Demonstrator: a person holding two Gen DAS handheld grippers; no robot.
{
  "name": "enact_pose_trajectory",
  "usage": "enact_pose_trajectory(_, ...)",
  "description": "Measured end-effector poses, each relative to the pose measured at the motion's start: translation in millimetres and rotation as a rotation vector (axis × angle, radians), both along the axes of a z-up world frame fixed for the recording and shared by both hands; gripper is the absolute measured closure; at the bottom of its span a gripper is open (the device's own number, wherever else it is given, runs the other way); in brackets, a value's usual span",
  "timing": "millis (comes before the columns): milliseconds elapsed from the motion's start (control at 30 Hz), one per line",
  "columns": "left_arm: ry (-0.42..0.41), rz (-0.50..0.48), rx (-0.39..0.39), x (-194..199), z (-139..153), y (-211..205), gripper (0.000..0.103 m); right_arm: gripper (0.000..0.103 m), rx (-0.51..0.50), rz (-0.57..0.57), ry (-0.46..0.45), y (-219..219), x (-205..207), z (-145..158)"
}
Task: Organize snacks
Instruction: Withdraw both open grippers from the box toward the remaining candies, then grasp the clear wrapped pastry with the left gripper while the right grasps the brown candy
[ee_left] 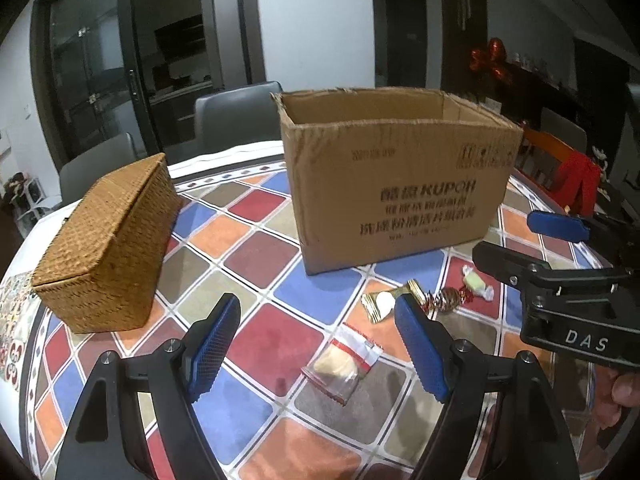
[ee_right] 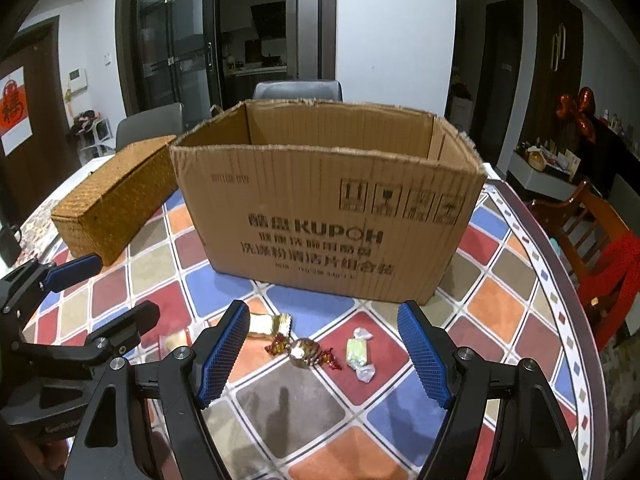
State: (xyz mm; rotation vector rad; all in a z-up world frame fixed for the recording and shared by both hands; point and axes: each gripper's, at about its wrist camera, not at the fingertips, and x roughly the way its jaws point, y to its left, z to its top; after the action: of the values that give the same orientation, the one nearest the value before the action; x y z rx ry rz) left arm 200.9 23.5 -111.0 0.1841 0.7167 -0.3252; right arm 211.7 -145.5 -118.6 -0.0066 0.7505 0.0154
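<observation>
An open cardboard box (ee_left: 396, 184) (ee_right: 328, 216) stands on the tiled table. In front of it lie a clear zip bag with a pale snack (ee_left: 344, 364), a gold-wrapped snack (ee_left: 384, 304) (ee_right: 266, 326), a brown twist-wrapped candy (ee_left: 448, 300) (ee_right: 304, 353) and a green candy (ee_left: 476, 282) (ee_right: 358, 354). My left gripper (ee_left: 320, 348) is open and empty above the zip bag. My right gripper (ee_right: 324, 354) is open and empty above the candies; it also shows in the left wrist view (ee_left: 532, 240).
A closed woven basket (ee_left: 112, 240) (ee_right: 116, 200) sits left of the box. Grey chairs (ee_left: 236, 112) stand behind the table and a wooden chair with red cloth (ee_right: 600, 248) at its right edge. The table's (ee_right: 400, 420) round rim curves along the right.
</observation>
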Motion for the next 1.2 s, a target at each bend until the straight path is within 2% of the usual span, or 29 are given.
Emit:
enact_pose_trajectory(633,0.096,-0.13,0.004,12.7,-44.6,3.0,0.024,0.03,-0.011,0.008,0.088,10.6,12.8,-42.7)
enact_pose_trajectory(1000,0.148,-0.159,0.028,20.8,-66.0,0.9,0.033,0.034,-0.011,0.023,0.129,16.0,24.4,-64.8)
enact_pose_trajectory(1067,0.163,-0.17,0.03,21.9,-68.2,-0.3,0.039,0.036,-0.008,0.025,0.133,15.3,27.3,-67.1)
enact_pose_trajectory(1200,0.181,-0.189,0.037,23.8,-70.6,-3.9,0.043,0.039,-0.002,0.027,0.143,15.2,32.7,-72.0)
